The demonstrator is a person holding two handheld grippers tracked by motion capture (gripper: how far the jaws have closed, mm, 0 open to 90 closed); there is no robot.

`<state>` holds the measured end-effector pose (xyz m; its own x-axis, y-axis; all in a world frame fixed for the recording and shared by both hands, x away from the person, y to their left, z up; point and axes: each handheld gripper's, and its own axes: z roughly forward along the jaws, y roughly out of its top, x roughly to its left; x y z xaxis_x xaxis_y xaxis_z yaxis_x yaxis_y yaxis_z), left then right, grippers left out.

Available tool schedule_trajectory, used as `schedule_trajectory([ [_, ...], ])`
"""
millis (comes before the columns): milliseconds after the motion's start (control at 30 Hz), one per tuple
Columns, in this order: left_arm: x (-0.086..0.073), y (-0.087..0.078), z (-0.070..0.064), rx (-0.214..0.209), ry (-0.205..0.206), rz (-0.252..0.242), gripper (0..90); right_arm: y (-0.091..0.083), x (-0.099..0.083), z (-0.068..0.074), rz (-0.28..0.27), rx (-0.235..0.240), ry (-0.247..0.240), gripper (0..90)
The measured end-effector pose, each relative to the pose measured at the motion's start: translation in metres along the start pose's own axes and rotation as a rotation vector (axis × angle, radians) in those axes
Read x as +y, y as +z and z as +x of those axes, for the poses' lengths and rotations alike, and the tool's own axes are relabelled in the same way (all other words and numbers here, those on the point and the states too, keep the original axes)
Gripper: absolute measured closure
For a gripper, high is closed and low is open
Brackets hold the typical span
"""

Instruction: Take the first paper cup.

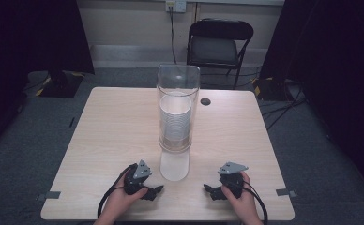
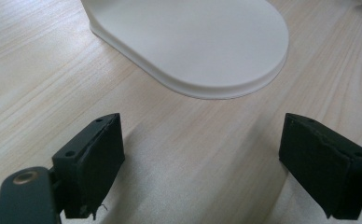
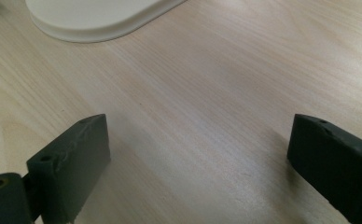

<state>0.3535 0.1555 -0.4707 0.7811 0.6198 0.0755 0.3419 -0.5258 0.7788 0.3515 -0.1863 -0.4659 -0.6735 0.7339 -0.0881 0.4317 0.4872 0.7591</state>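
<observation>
A tall clear tube (image 1: 178,108) stands upright at the table's middle, holding a stack of white cups (image 1: 175,118). Its white rounded base (image 1: 174,165) juts toward the front edge and also lies ahead of the jaws as the base (image 2: 193,42) and the base (image 3: 95,16). My left gripper (image 1: 157,190) rests low near the front edge, just left of the base, open with nothing between its jaws (image 2: 202,168). My right gripper (image 1: 208,190) sits to the right of the base, also open and holding nothing (image 3: 198,172). A hand holds each gripper.
The light wooden table (image 1: 109,126) has a small dark round cap (image 1: 205,101) near its far edge. A black folding chair (image 1: 217,44) stands behind the table. Dark curtains hang at both sides, and cables lie on the grey floor.
</observation>
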Motion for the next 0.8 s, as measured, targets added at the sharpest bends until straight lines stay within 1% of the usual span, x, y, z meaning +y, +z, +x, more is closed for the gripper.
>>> schedule_trajectory([
  [133, 0.0003, 0.0006, -0.0025, 0.015, -0.014, -0.003, 13.3, 0.0002, 0.0000, -0.0003, -0.001, 0.001, -0.003, 5.0],
  [233, 0.0005, 0.0008, -0.0028, 0.015, -0.015, -0.003, 12.9, 0.0002, 0.0000, -0.0003, -0.002, 0.001, -0.003, 5.0],
  [267, 0.0004, 0.0012, -0.0032, 0.015, -0.023, -0.009, 12.8, 0.0002, 0.0000, -0.0003, -0.001, 0.001, -0.003, 5.0],
  [467, 0.0004, 0.0012, -0.0030, 0.011, -0.022, -0.007, 12.4, 0.0004, 0.0001, -0.0004, 0.000, -0.002, -0.002, 4.4],
  [567, 0.0007, 0.0015, -0.0028, 0.006, -0.014, -0.001, 11.7, 0.0004, 0.0001, -0.0004, 0.000, -0.002, -0.002, 4.5],
  [600, 0.0008, 0.0018, -0.0034, 0.006, -0.020, -0.004, 11.1, 0.0005, 0.0001, -0.0004, 0.000, -0.002, -0.002, 4.5],
  [767, 0.0010, 0.0016, -0.0032, 0.006, -0.015, 0.001, 10.8, 0.0003, 0.0000, -0.0001, 0.000, -0.005, 0.000, 4.5],
  [800, 0.0009, 0.0018, -0.0037, 0.005, -0.023, -0.003, 10.8, 0.0003, 0.0000, -0.0001, -0.001, -0.004, 0.000, 4.5],
])
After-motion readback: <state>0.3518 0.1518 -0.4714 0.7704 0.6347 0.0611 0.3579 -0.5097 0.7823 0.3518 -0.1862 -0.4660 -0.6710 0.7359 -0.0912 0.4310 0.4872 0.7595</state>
